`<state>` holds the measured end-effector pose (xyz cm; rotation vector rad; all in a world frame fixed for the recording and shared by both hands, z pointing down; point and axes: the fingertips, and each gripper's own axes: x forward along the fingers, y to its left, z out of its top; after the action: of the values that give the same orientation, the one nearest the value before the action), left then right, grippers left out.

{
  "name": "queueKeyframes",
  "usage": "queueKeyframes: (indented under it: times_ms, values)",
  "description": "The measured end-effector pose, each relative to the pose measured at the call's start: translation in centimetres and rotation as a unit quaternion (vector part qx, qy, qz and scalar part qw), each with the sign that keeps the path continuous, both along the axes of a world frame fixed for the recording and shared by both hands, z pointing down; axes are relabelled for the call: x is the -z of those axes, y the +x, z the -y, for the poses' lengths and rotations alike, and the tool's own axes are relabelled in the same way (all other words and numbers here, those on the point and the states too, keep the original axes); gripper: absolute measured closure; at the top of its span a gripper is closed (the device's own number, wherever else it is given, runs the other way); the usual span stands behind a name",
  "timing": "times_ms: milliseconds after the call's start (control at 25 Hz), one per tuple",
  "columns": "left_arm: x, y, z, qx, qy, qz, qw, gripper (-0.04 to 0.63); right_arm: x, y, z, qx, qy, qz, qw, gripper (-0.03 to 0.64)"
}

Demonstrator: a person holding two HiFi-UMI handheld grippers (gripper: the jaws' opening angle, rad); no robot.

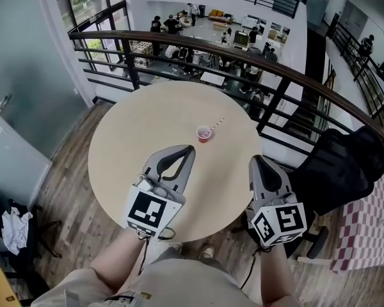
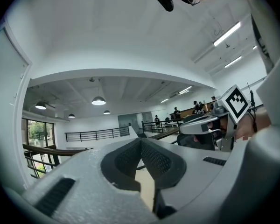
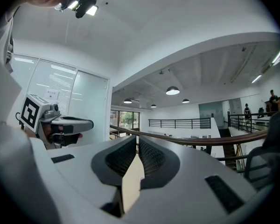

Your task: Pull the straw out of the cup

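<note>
The left gripper (image 1: 191, 149) and right gripper (image 1: 255, 160) are being held over the table's (image 1: 134, 133) near edge, short of the cup (image 1: 204, 134) and straw (image 1: 216, 124).

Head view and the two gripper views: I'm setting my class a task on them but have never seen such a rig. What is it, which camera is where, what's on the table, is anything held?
No robot: a person holds grey tongs in each hand, the left tongs and the right tongs. The head view looks down from a camera on the person's head. Each gripper view comes from a camera riding on one pair, looking along its jaws. On the round table stands a red cup with a striped straw in it. Both tongs are shut and hold nothing.
</note>
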<state>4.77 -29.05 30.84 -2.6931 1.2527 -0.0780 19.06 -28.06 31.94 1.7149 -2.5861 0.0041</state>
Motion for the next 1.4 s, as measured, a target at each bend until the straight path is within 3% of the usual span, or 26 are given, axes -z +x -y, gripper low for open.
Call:
queueKeyframes:
  times_ms: [320, 400, 480, 720, 1080, 1280, 1400]
  values:
    - [1.0, -0.1, 5.3, 0.008, 0.02, 0.002, 0.9998, 0.581, 1.9, 0.7, 7.2, 0.015, 0.024, -0.014, 1.0, 0.586]
    - [0.8, 0.0, 6.7, 0.007, 0.018, 0.0, 0.9998, 0.581, 1.7, 0.7, 9.0, 0.018, 0.018, -0.013, 1.0, 0.579]
    - [0.5, -0.2, 8.2, 0.008, 0.015, -0.005, 0.9998, 0.581, 1.3, 0.5, 10.8, 0.025, 0.01, -0.009, 1.0, 0.508]
    - [-0.9, 0.0, 13.0, 0.016, 0.01, -0.006, 0.9998, 0.581, -2.1, 0.9, 16.5, 0.021, -0.019, -0.023, 0.999, 0.503]
    - [-7.4, 0.0, 19.2, 0.03, -0.041, -0.005, 0.9987, 0.581, -10.7, 0.3, 24.1, 0.005, -0.06, -0.106, 0.993, 0.503]
    - [-11.9, -0.9, 22.0, 0.038, -0.093, -0.059, 0.9932, 0.581, -15.4, 0.3, 27.0, 0.003, -0.093, -0.109, 0.99, 0.503]
    - [-14.4, -1.0, 23.1, 0.046, -0.099, -0.054, 0.9926, 0.581, -17.9, 0.7, 28.3, 0.003, -0.111, -0.104, 0.988, 0.503]
